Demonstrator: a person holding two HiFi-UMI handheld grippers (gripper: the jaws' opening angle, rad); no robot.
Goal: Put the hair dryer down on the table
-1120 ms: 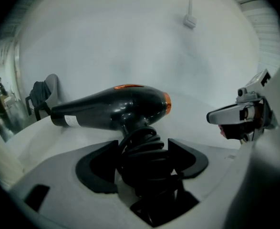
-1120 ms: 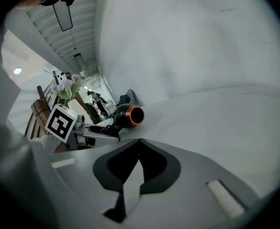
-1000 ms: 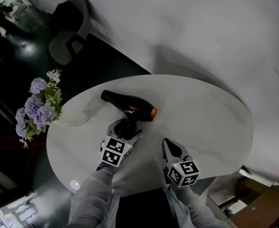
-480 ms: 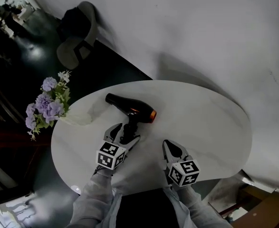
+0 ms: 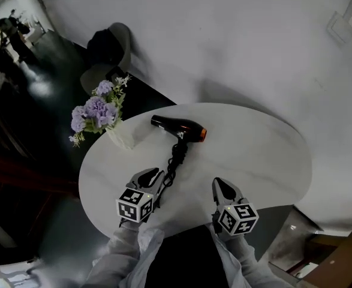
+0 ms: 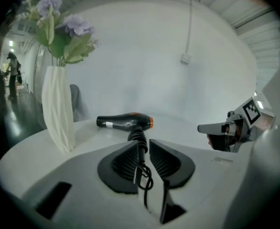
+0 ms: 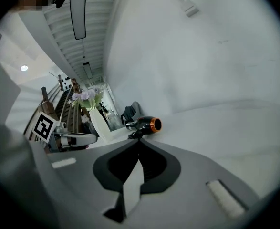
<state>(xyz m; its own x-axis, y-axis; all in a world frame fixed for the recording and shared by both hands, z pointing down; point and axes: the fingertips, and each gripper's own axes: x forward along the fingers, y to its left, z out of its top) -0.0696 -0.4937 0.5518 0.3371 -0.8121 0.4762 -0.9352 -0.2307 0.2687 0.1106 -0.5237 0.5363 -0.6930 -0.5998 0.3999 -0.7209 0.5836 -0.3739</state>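
head view: high above, facing steeply down on whole counter (image 5: 259, 155) | left gripper view: low over counter, facing dryer (image 6: 125, 122), near | right gripper view: low, facing same dryer, farther | shared: dryer, vase (image 6: 57, 113)

A plain white wall (image 5: 235, 35) rises behind the round white table (image 5: 265, 161); dark glossy floor (image 5: 50, 131) spreads to the left, a grey chair (image 5: 123, 41) by the wall, a long ceiling lamp (image 7: 77, 8) overhead

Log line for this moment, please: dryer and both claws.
hair dryer: lying on table | left claw: closing, cord between its jaws | right claw: shut, empty
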